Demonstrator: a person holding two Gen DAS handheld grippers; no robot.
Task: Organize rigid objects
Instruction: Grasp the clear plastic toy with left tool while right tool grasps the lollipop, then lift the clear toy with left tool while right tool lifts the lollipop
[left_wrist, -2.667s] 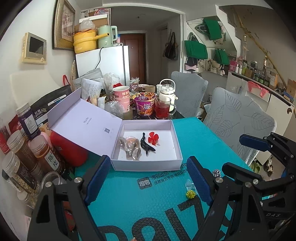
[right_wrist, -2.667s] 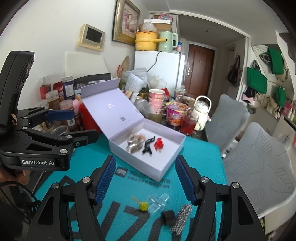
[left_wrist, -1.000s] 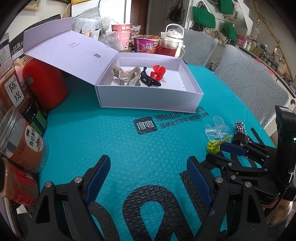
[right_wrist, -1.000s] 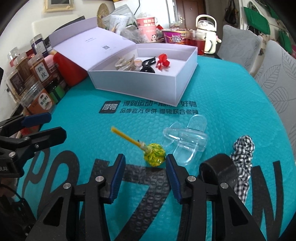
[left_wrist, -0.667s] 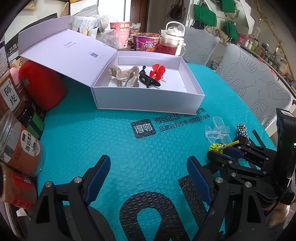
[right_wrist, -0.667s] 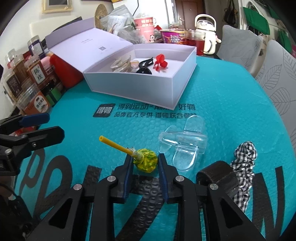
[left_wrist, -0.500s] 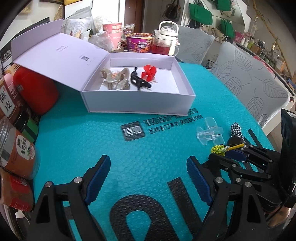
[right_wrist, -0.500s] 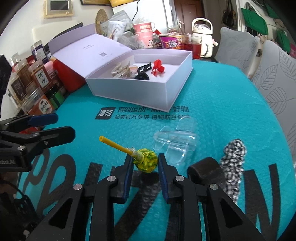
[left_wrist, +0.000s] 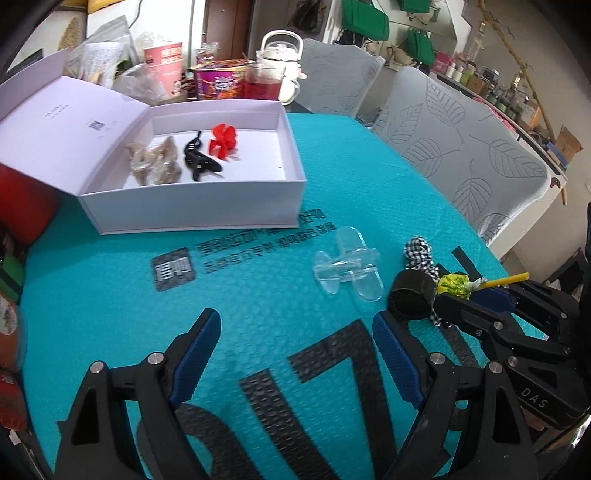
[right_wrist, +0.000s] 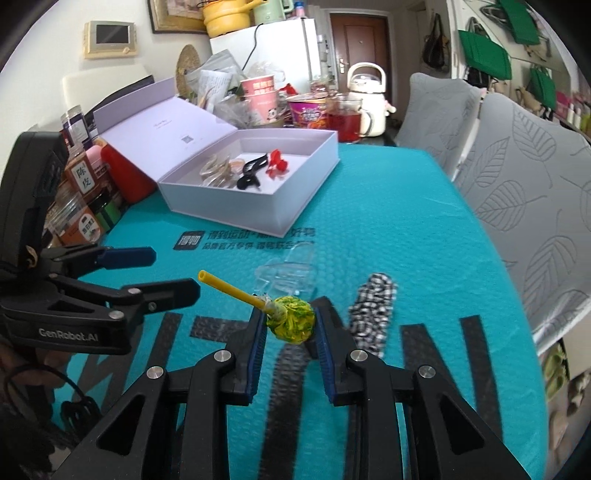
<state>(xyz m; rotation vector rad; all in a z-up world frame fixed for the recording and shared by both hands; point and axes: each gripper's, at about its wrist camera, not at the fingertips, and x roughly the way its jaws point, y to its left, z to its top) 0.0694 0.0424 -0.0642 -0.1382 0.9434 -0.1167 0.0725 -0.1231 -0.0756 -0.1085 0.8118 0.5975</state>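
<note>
- Clamping the lollipop by its yellow-green wrapped head, the right gripper has just closed its jaws on it; the yellow stick juts out to the left, and the sweet looks lifted clear of the mat, near the mat's front edge.
- The left gripper has its jaws wide apart with nothing between them, over the front of the mat, left of the right gripper.
- The box stands open toward the mat's back left corner, its lid laid back. Inside lie a red clip, a black clip and some pale clips.
- Left on the mat: a clear clip between box and grippers, a black band and a checked scrunchie just beside it.
- By my reckoning the sorting is about half done: three sorts boxed, one in hand, the clear clip and perhaps the band to follow. The scrunchie is soft and may not belong.
- Hard to tell: how many pale clips there are, and what the black band is. The right gripper hides part of the band in its own view, and the jars at the left edge are cut off.
</note>
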